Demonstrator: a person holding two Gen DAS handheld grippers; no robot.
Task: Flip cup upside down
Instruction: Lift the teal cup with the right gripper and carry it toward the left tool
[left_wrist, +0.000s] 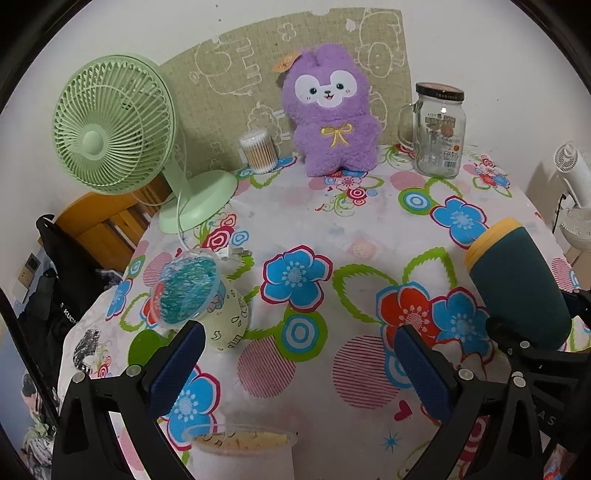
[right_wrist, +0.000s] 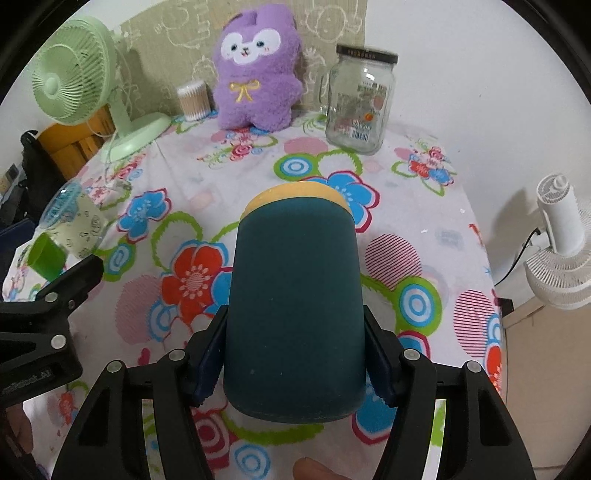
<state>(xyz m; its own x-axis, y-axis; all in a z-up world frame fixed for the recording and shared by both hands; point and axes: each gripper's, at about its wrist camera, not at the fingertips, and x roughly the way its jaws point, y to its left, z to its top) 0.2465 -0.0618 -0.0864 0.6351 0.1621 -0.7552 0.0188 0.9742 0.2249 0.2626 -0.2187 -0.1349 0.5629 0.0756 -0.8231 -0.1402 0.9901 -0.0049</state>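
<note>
A dark teal cup (right_wrist: 295, 306) with a yellow rim is clamped between the pads of my right gripper (right_wrist: 295, 363). It lies tilted, yellow rim pointing away toward the table's back, held above the flowered tablecloth. In the left wrist view the same cup (left_wrist: 517, 284) shows at the right, with the right gripper (left_wrist: 517, 341) under it. My left gripper (left_wrist: 299, 363) is open and empty over the tablecloth's front, left of the cup.
A pale cup with a clear domed lid (left_wrist: 207, 299) lies by the left finger. A green fan (left_wrist: 110, 129), cotton swab tub (left_wrist: 258, 149), purple plush (left_wrist: 332, 110) and glass jar (left_wrist: 439, 129) stand at the back. A lidded tub (left_wrist: 240, 448) sits below the left gripper.
</note>
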